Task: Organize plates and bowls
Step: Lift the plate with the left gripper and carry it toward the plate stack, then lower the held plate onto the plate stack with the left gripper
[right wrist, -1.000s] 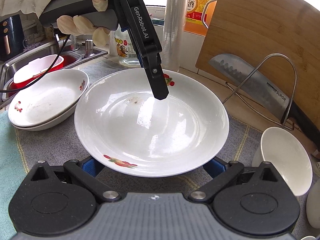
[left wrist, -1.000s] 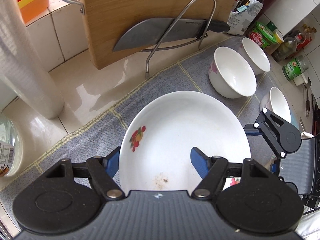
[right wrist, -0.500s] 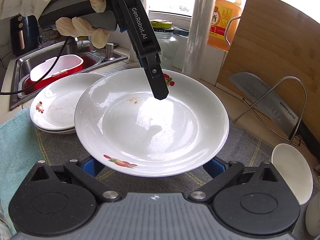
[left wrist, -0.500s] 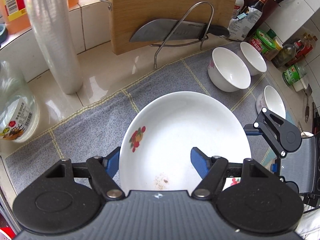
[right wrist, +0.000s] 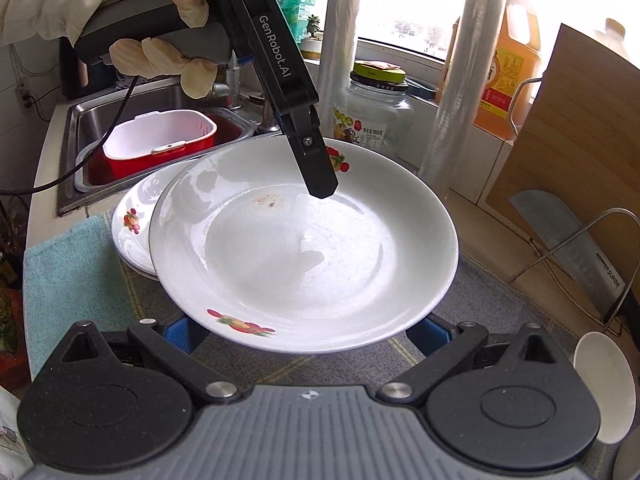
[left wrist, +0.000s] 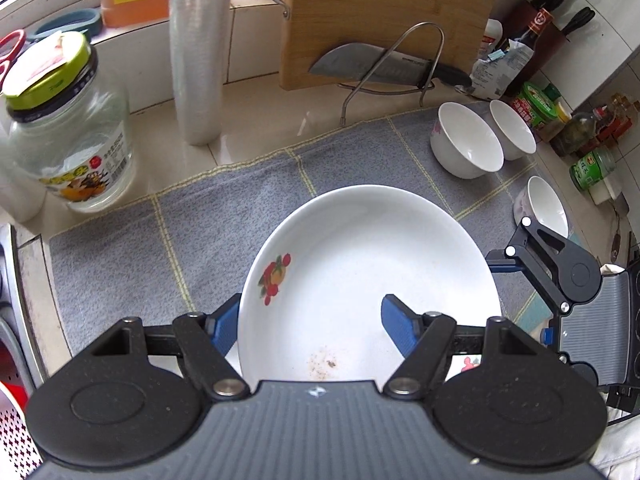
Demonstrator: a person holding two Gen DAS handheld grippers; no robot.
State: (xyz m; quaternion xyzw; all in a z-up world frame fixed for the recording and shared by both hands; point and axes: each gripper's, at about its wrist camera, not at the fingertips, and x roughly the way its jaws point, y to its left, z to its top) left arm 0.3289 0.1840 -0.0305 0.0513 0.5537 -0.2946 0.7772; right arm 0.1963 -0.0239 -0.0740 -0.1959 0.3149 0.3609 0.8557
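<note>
both grippers and the plate point(left wrist: 372, 276) they share have travelled along the counter toward the sink point(right wrist: 160, 120) since the earlier frames: the glass jar point(left wrist: 68, 132) has come into the left wrist view, and the plate now overlaps the stacked plates point(right wrist: 134, 220) beside the sink. left gripper point(left wrist: 312, 328): jaws partly open, one blue pad under the plate's rim and the other over its inner face, near a brown smear; whether the pads actually press cannot be told. right gripper point(right wrist: 308, 328): its blue pads sit at either side below the plate's near edge, largely hidden, so their state cannot be told. the plate hangs roughly level above the grey mat point(left wrist: 224, 208). a gloved hand point(right wrist: 160, 40) carries the left gripper. three bowls point(left wrist: 466, 140) rest on the mat's far end, near the cutting board point(left wrist: 384, 8) and knife point(left wrist: 376, 66).
</note>
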